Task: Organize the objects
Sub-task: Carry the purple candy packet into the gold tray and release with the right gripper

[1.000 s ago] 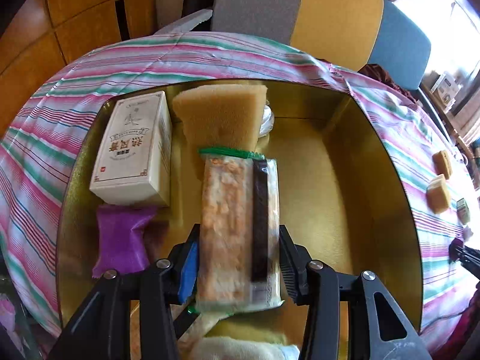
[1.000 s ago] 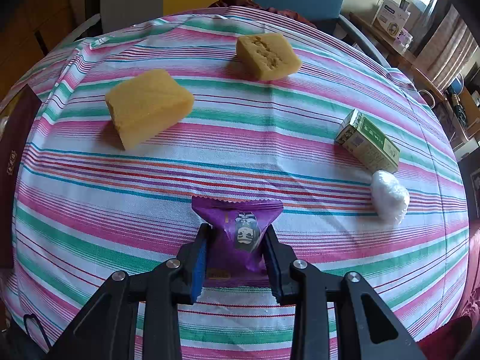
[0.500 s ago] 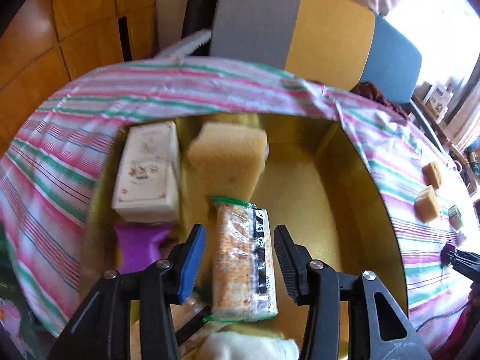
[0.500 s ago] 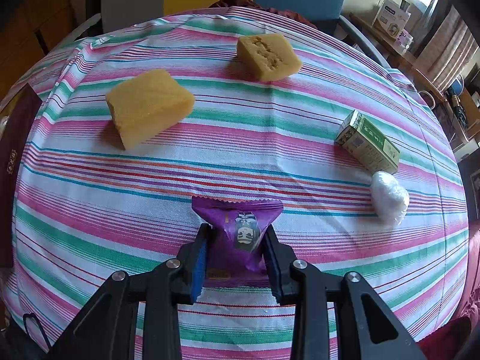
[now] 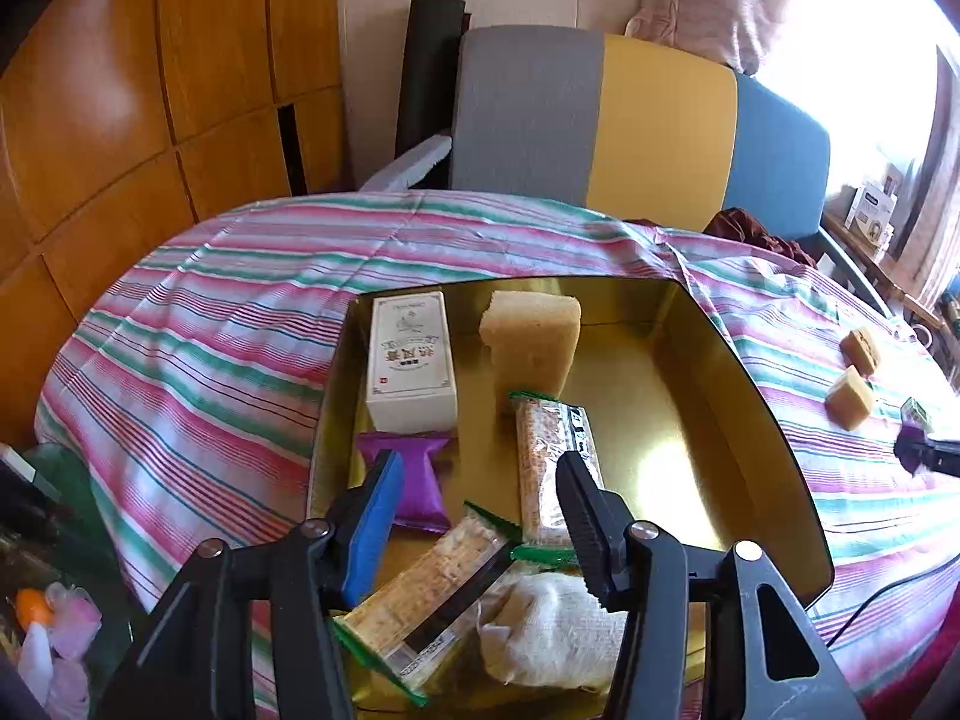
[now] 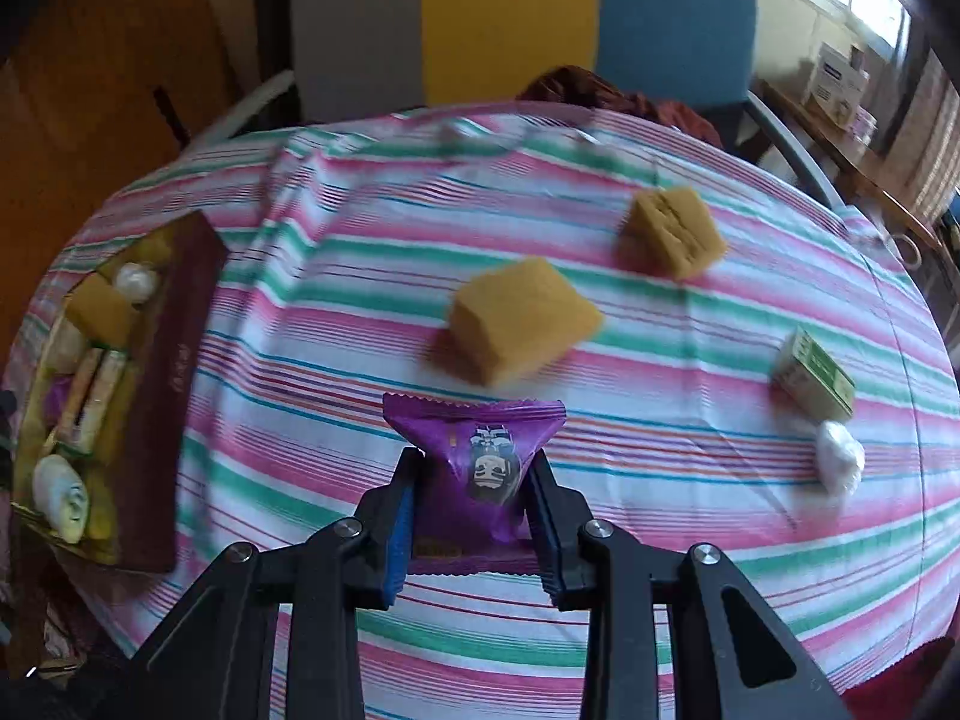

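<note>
A gold tray [image 5: 750,414] on the striped table holds a white box [image 5: 411,360], a yellow sponge [image 5: 534,339], a purple packet [image 5: 414,477], two cracker packs [image 5: 549,468] [image 5: 432,594] and a white cloth bag [image 5: 552,630]. My left gripper [image 5: 480,522] is open and empty above the tray's near end. My right gripper [image 6: 474,510] is shut on a purple snack packet [image 6: 480,456] and holds it above the table. The tray also shows at the far left in the right wrist view [image 6: 150,420].
Two yellow sponges [image 6: 522,318] [image 6: 672,231], a green box [image 6: 816,375] and a white wrapped lump [image 6: 840,462] lie on the striped cloth [image 6: 600,600]. A grey, yellow and blue chair [image 5: 630,120] stands behind the table. A wooden wall [image 5: 150,90] is on the left.
My left gripper let go of the cracker pack in the tray, opened and pulled up and back. My right gripper lifted the purple packet off the table and swung left.
</note>
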Available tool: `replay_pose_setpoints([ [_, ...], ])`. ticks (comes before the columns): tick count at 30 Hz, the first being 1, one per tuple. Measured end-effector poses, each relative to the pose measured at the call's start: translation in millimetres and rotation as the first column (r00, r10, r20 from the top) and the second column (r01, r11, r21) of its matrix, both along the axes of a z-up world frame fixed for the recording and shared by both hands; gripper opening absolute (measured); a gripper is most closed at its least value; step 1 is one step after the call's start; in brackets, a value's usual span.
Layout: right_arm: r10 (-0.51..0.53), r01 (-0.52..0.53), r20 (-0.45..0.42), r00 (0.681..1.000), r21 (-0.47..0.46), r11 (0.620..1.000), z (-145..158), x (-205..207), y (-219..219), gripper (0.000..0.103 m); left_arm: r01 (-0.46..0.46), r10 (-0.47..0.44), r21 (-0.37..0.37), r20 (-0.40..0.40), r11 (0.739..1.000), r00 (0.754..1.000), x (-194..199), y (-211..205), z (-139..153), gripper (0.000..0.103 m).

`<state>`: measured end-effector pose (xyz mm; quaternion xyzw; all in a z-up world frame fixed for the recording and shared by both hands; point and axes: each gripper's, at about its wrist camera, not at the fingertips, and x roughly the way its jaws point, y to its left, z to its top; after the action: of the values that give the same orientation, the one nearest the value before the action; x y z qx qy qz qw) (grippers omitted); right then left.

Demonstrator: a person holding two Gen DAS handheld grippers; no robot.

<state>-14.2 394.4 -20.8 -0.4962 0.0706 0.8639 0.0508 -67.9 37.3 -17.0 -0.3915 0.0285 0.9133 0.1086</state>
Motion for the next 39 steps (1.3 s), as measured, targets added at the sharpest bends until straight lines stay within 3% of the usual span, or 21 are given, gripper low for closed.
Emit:
replay_pose_setpoints([
  [5, 0.188, -0.191, -0.072, 0.98, -0.037, 0.981, 24, -31, -84, 0.033, -0.013, 0.014, 0.018, -0.016, 1.0, 1.0, 5, -8, 2, 0.057],
  [9, 0.28, -0.283, -0.069, 0.957, -0.038, 0.958, 26, -58, -139, 0.033, -0.027, 0.027, 0.038, -0.01, 0.999, 1.0, 6, -20, 1, 0.057],
  [17, 0.336, -0.336, 0.029, 0.941, -0.014, 0.942, -9, -125, -199, 0.033, -0.065, 0.066, 0.078, -0.007, 0.995, 0.998, 8, -43, -2, 0.058],
  [27, 0.331, -0.332, 0.116, 0.936, -0.011, 0.943, -54, -177, -224, 0.035, -0.089, 0.088, 0.104, 0.017, 0.991, 0.996, 5, -57, -11, 0.062],
  [30, 0.339, -0.333, 0.117, 0.934, -0.07, 0.94, -59, -181, -224, 0.045, -0.091, 0.088, 0.105, 0.028, 0.99, 0.996, 5, -58, -14, 0.062],
  [39, 0.307, -0.305, 0.002, 0.952, -0.091, 0.948, -24, -153, -206, 0.045, -0.089, 0.088, 0.104, 0.009, 0.991, 0.996, 8, -56, -10, 0.064],
])
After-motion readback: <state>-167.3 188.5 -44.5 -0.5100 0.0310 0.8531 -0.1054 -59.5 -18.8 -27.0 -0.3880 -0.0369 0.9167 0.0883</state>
